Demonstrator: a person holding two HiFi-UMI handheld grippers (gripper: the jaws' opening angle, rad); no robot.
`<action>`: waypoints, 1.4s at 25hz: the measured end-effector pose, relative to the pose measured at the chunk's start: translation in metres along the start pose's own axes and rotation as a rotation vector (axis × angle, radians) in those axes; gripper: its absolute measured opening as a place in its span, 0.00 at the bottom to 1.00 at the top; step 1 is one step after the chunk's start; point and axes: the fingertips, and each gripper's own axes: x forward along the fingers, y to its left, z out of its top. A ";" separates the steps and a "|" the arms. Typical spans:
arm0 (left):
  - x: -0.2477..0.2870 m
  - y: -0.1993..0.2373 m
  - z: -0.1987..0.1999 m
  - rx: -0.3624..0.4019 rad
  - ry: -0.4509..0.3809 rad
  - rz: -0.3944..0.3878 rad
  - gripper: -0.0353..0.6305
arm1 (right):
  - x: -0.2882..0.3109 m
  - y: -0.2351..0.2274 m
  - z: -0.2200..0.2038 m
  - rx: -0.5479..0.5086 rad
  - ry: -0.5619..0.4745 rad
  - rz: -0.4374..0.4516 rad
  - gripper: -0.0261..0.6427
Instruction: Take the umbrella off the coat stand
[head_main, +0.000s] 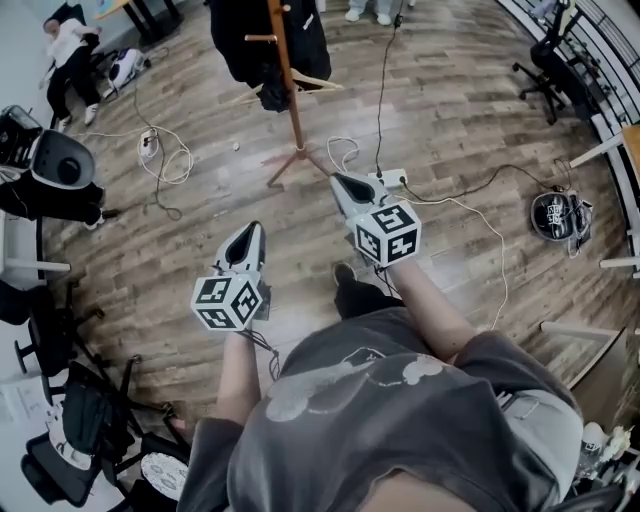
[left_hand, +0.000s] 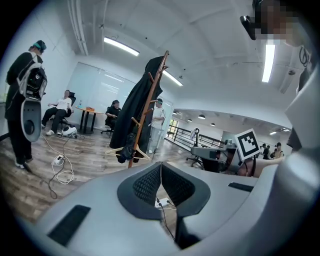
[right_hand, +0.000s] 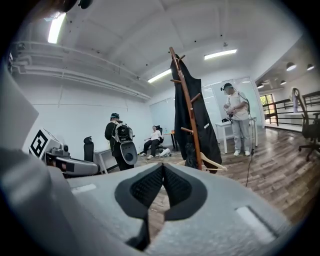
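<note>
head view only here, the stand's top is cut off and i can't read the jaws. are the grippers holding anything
Observer: No. The left gripper and the right gripper are both shut, with their pads together and nothing between them.
Operator: ok what's hanging up high on the stand
Observer: A long dark coat hangs from the top of the coat stand. It reaches down to a wooden hanger low on the pole.
</note>
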 end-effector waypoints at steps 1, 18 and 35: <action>0.008 0.003 0.003 -0.002 0.005 0.005 0.07 | 0.007 -0.007 0.002 0.003 0.003 0.004 0.04; 0.121 0.013 0.047 0.005 0.035 0.073 0.07 | 0.080 -0.114 0.031 0.062 0.016 0.059 0.04; 0.180 0.027 0.072 0.024 0.023 0.055 0.07 | 0.111 -0.148 0.033 0.080 0.036 0.071 0.04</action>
